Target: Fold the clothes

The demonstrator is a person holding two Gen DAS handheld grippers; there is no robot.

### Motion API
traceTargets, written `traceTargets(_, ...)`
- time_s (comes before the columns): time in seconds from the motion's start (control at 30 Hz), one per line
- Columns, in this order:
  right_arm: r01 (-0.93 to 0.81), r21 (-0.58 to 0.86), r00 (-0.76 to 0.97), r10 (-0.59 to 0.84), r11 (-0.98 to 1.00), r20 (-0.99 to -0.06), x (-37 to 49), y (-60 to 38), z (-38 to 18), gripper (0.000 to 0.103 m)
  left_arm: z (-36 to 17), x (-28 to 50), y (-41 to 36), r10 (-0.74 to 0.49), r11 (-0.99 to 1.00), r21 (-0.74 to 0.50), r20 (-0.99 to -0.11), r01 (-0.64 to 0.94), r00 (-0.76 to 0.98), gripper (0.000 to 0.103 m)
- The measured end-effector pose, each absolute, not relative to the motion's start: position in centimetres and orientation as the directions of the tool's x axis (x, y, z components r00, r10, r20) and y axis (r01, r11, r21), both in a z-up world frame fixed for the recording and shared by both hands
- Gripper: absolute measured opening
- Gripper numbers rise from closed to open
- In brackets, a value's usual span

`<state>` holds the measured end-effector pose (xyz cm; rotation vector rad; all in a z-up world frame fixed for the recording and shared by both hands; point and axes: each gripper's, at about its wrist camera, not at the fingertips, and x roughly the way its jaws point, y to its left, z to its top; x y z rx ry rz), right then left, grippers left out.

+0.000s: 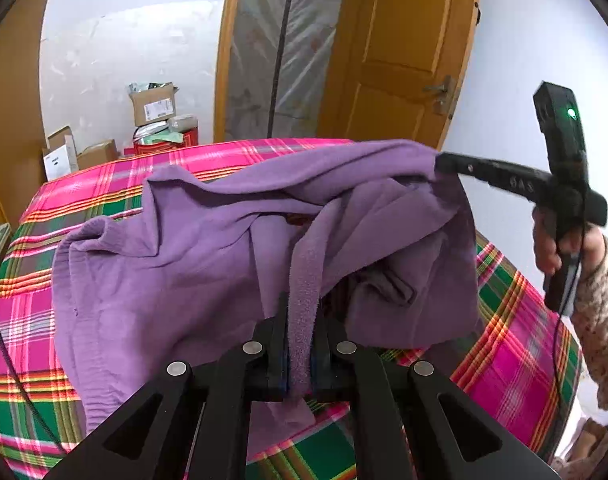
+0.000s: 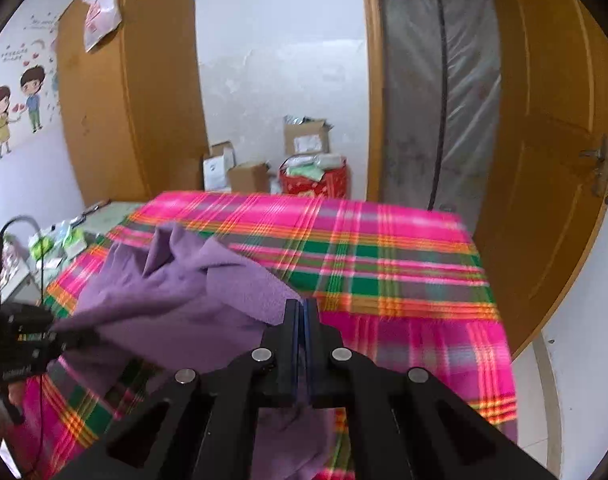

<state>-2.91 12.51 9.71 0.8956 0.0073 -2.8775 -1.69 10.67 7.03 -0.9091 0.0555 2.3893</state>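
A purple fleece garment [image 1: 184, 264] lies bunched on a table covered with a pink and green plaid cloth [image 1: 511, 364]. My left gripper [image 1: 302, 320] is shut on a folded strip of the garment's edge, which runs down between its jaws. My right gripper [image 1: 443, 164] comes in from the right and is shut on another edge, holding it lifted above the table. In the right wrist view the garment [image 2: 184, 292] reaches the right gripper [image 2: 302, 306], whose jaws are pressed together on the fabric. The left gripper [image 2: 78, 338] shows at the left, against the cloth.
A hand in a knitted sleeve [image 1: 599, 300] holds the right gripper's handle. Cardboard boxes [image 2: 307, 138] and a red bag [image 2: 315, 182] stand on the floor beyond the table [image 2: 403, 264]. A wooden door [image 2: 555, 160] stands open at the right, and a wardrobe [image 2: 124, 100] at the left.
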Motion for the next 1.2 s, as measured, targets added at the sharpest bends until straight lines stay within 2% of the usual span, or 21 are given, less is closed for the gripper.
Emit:
traceTargets(0.2, 0.086, 0.010, -0.829, -0.077, -0.996, -0.554, -6.3, 13.5, 10.4, 0.002, 7.2, -1.4, 9.2, 0.486, -0.848, -0.166, -0.621, -0.503, -0.615, 0.007)
traceTargets(0.4, 0.062, 0.034, -0.804, -0.070, -0.998, -0.590, -9.6, 14.3, 8.9, 0.002, 7.7, -0.8, 8.5, 0.477, -0.858, -0.168, -0.612, -0.486, -0.631, 0.007)
traceTargets(0.77, 0.048, 0.138, -0.731, -0.130, -0.989, -0.670, -13.1, 16.4, 4.2, 0.002, 7.5, -0.9, 7.6, 0.460, -0.873, -0.193, -0.629, -0.448, -0.626, 0.007)
traceTargets(0.9, 0.079, 0.195, -0.752, -0.187, -0.978, -0.632, -11.3, 16.8, 5.2, 0.005, 7.8, -1.0, 7.5, 0.459, -0.875, -0.196, -0.625, -0.442, -0.631, 0.007)
traceTargets(1.07, 0.180, 0.223, -0.795, -0.276, -0.958, -0.541, -6.5, 17.0, 8.5, 0.017, 7.6, -1.2, 7.6, 0.463, -0.874, -0.204, -0.627, -0.442, -0.627, 0.007)
traceTargets(1.2, 0.274, 0.178, -0.773, -0.326, -0.945, -0.544, -3.3, 15.4, 9.3, 0.029, 7.4, -1.3, 7.7, 0.463, -0.874, -0.209, -0.630, -0.438, -0.624, 0.007)
